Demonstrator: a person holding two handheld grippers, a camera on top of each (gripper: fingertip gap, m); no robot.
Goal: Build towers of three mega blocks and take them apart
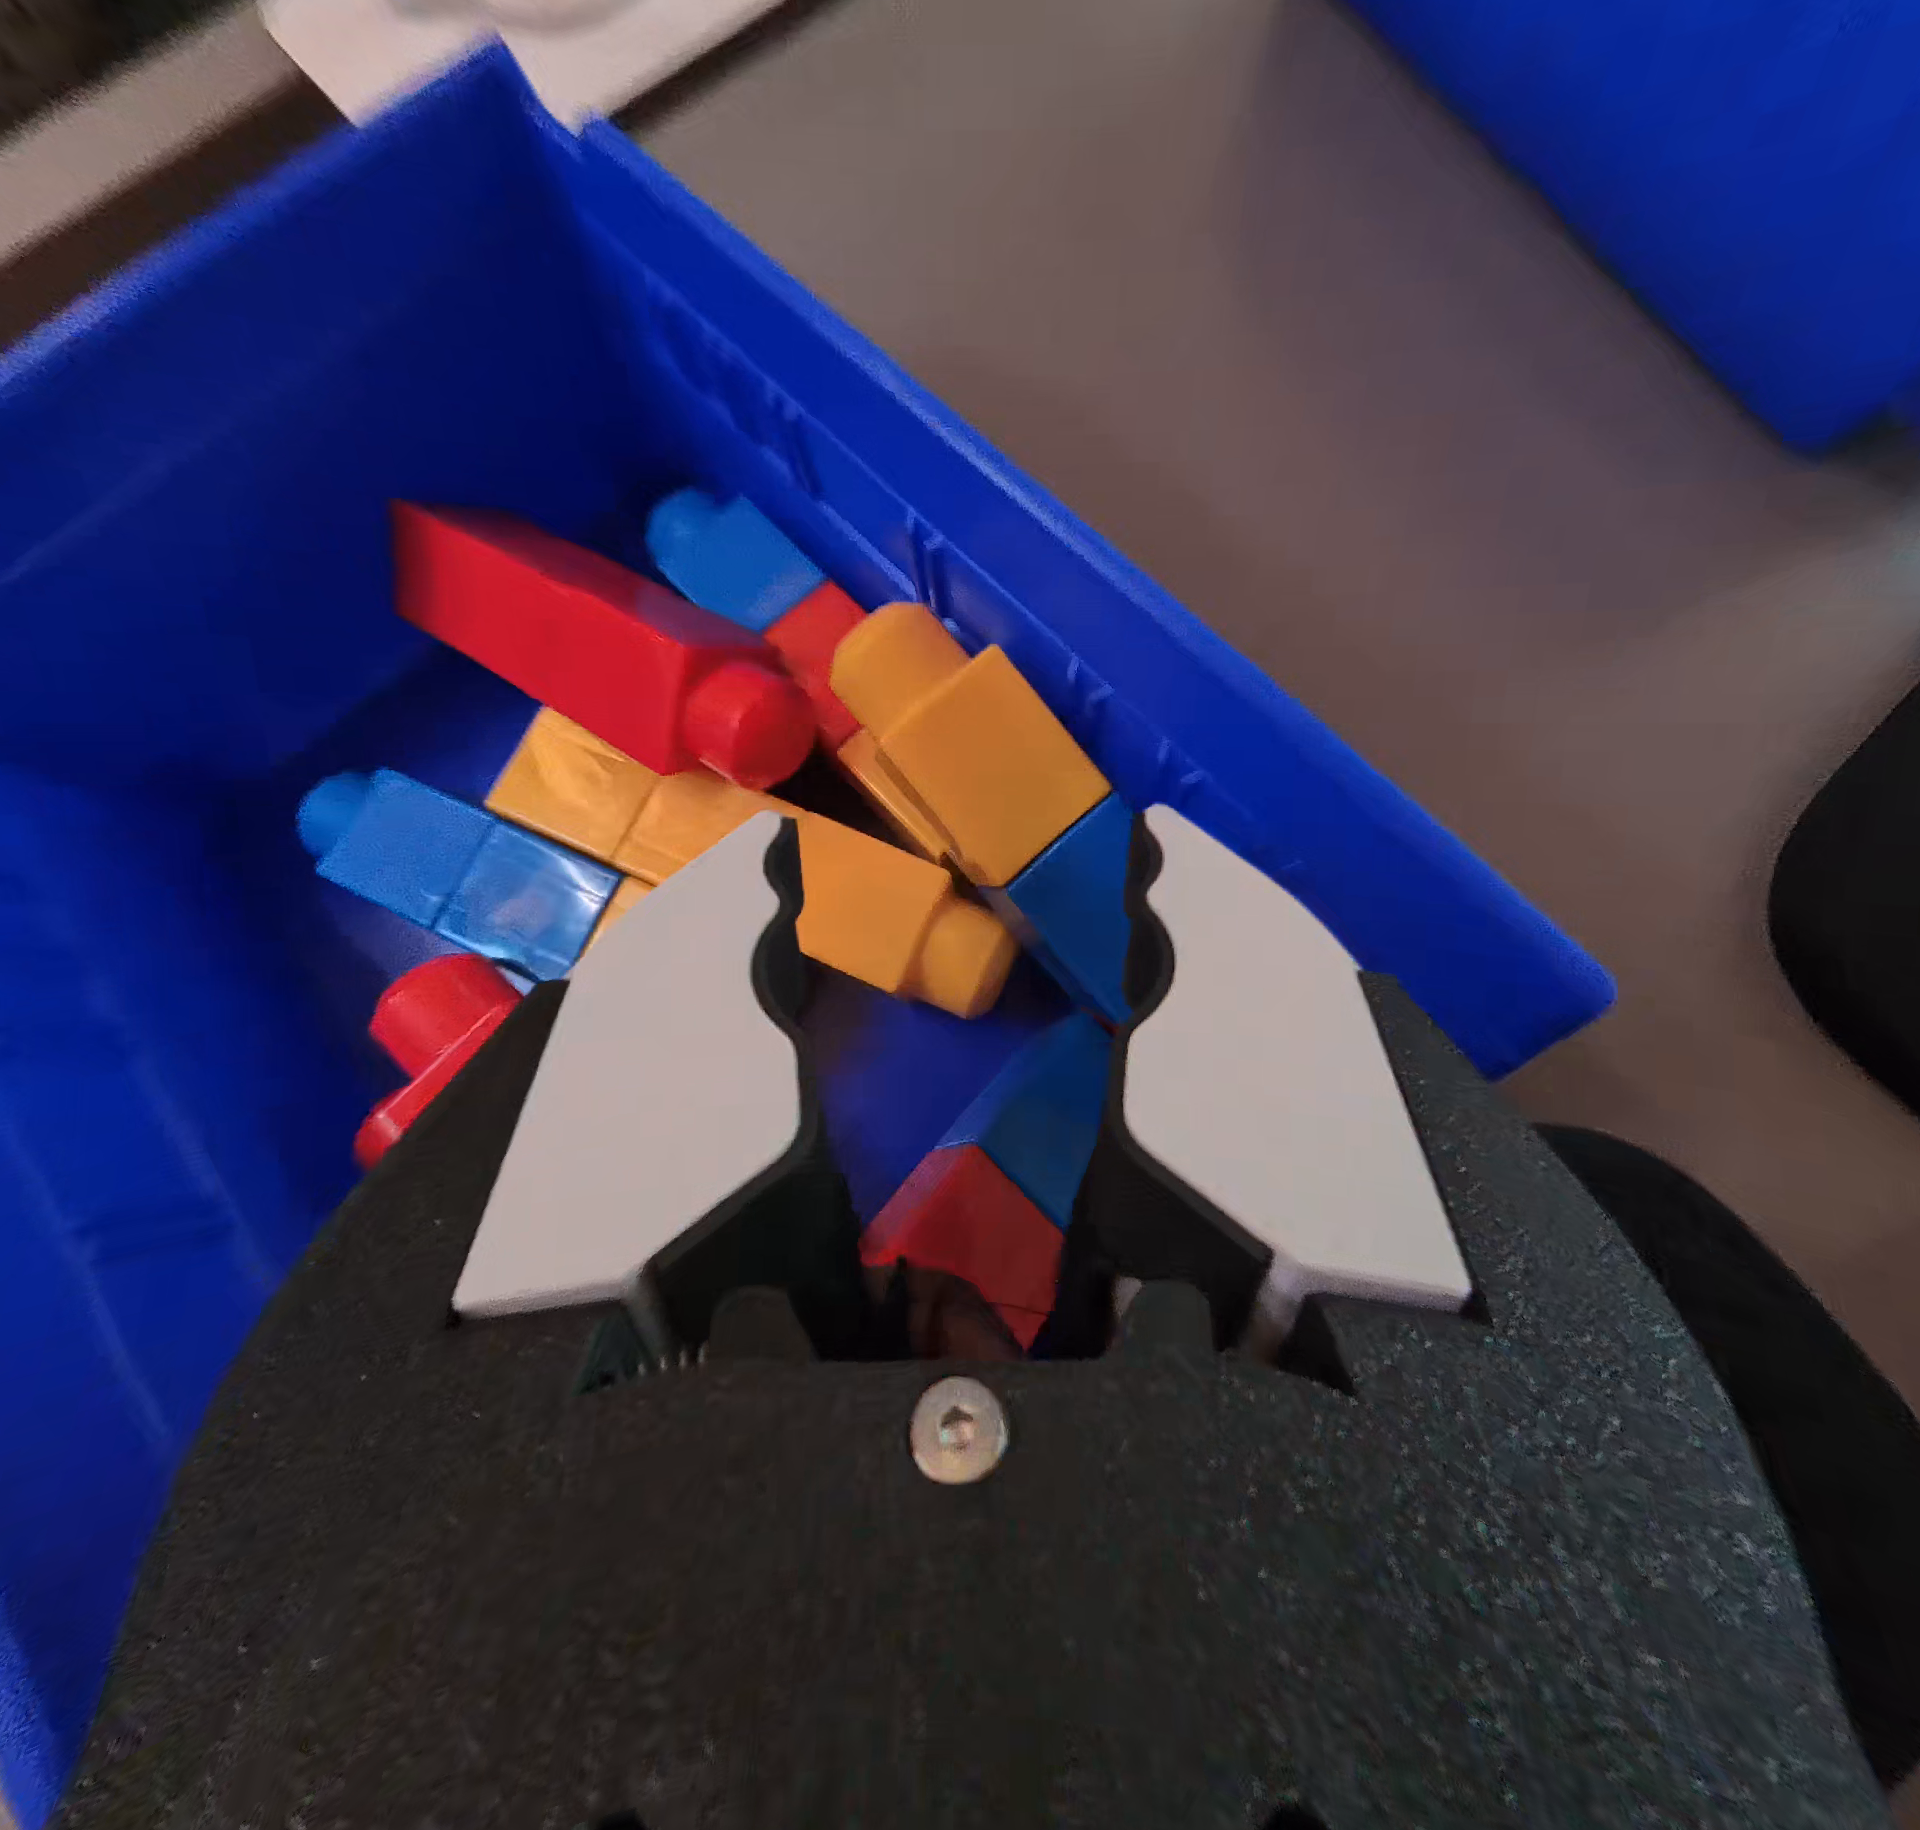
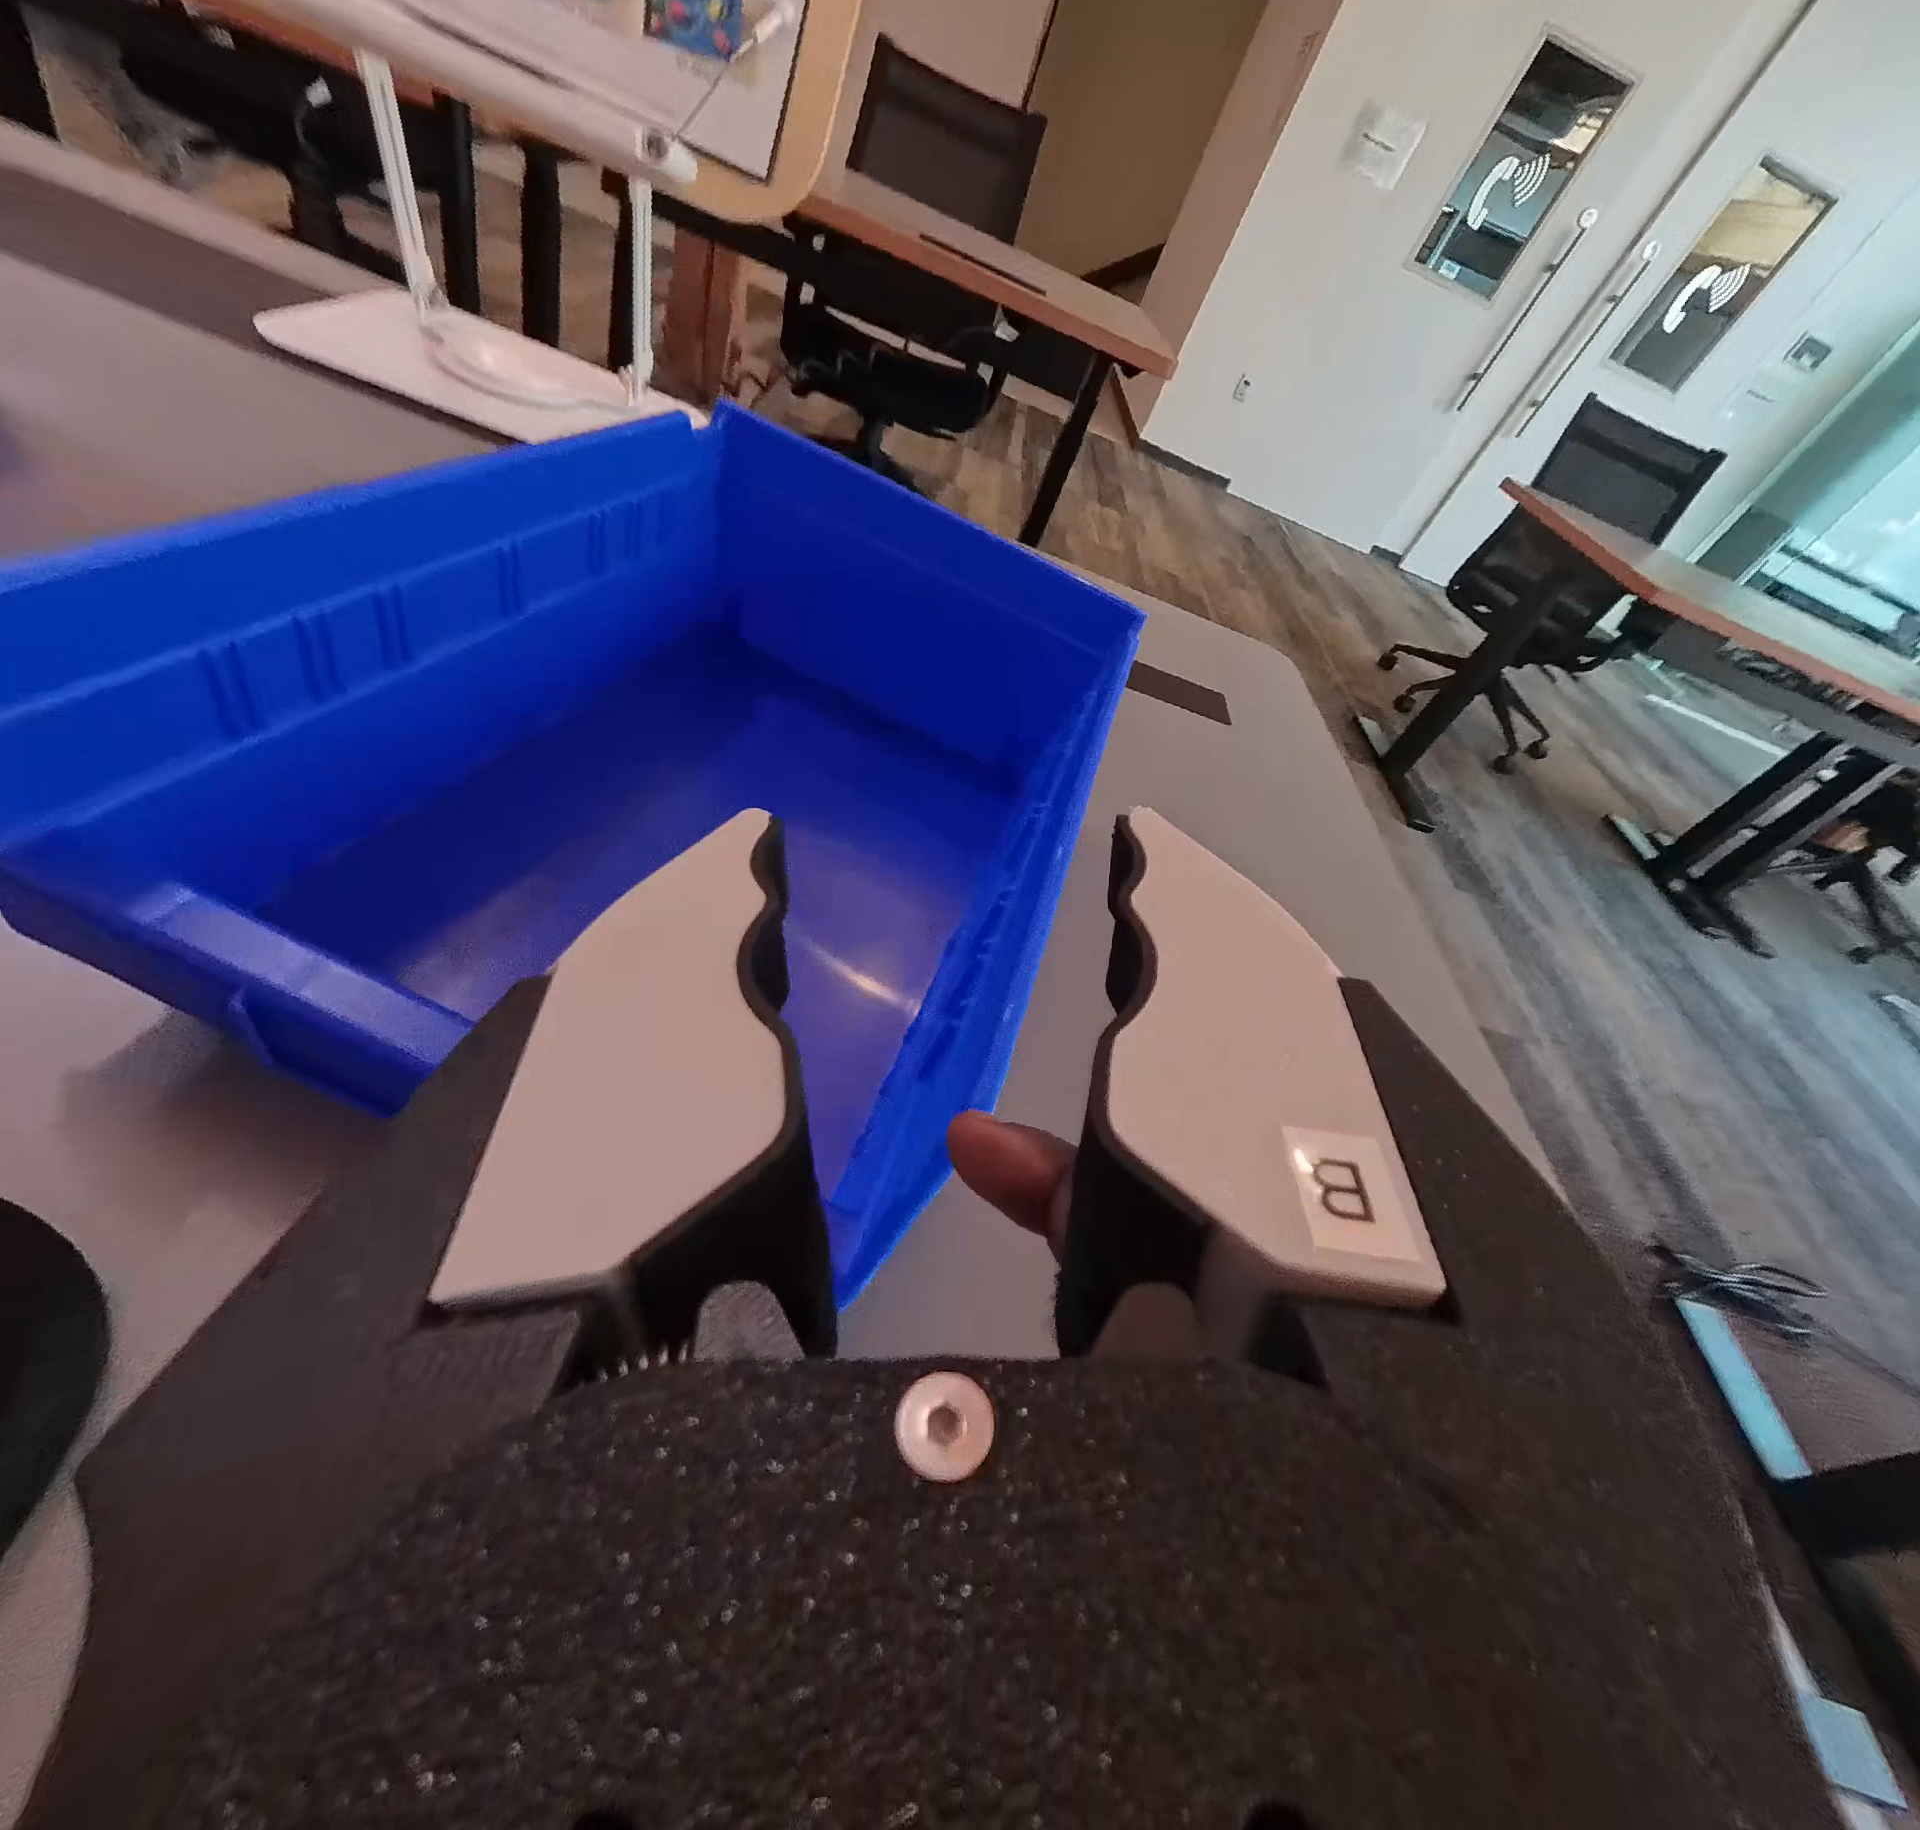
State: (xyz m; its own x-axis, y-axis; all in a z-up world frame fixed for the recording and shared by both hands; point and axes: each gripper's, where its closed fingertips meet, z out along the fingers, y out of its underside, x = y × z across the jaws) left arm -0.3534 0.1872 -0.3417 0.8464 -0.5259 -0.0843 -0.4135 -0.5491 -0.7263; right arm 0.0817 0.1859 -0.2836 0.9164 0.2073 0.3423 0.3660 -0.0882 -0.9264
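The left gripper (image 1: 961, 907) is hovering over a blue bin (image 1: 260, 450) full of mega blocks, jaws spread wide and gripping nothing. Red, orange and blue pieces are lying jumbled against the bin's right wall; an orange block (image 1: 899, 933) is sitting between the fingertips, and a blue-and-red joined stack (image 1: 997, 1188) is lying lower in the gap (whether it touches a finger, I cannot tell). The right gripper (image 2: 943, 845) is gaping wide too, empty, poised above the near corner of a second blue bin (image 2: 436, 637) on the grey table (image 2: 1247, 762).
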